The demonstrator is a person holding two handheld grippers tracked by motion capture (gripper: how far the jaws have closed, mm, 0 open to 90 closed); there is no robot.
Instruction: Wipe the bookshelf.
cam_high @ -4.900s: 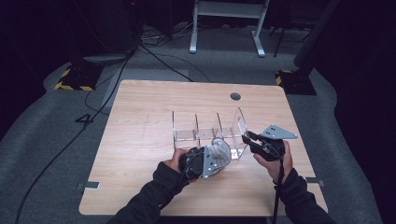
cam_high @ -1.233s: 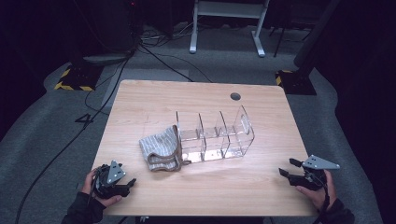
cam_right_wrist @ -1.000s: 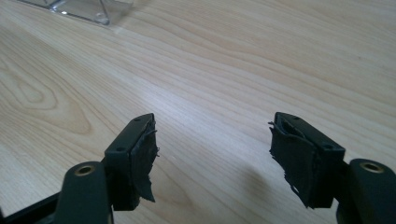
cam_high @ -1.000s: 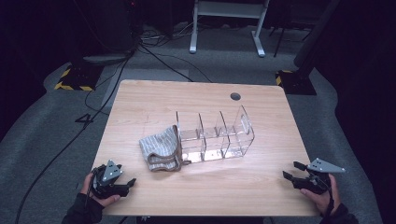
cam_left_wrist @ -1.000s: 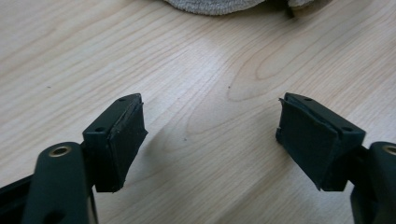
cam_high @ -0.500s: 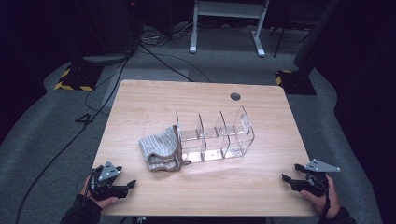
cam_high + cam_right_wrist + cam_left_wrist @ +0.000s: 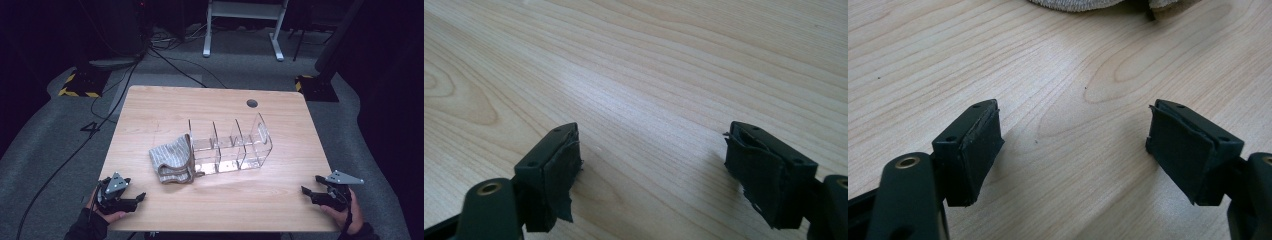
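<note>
The left gripper (image 7: 131, 199) rests at the table's (image 7: 215, 205) near corner, its fingers (image 7: 970, 150) spread over bare wood, with the folded grey cloth (image 7: 173, 159) just beyond their tips, seemingly leaning against the clear divider box (image 7: 235, 145). The right gripper (image 7: 311, 192) holds its fingers (image 7: 555, 170) spread too, having just finished opening with nothing between them, the cloth well off to their side

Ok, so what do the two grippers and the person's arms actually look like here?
Both are black handheld tools. The left gripper and the right gripper each carry a grey three-cornered plate on top. Up close, each jaw ends in a blocky black pad, and the right gripper's pads look frayed at the edges. The person wears dark sleeves.
</note>
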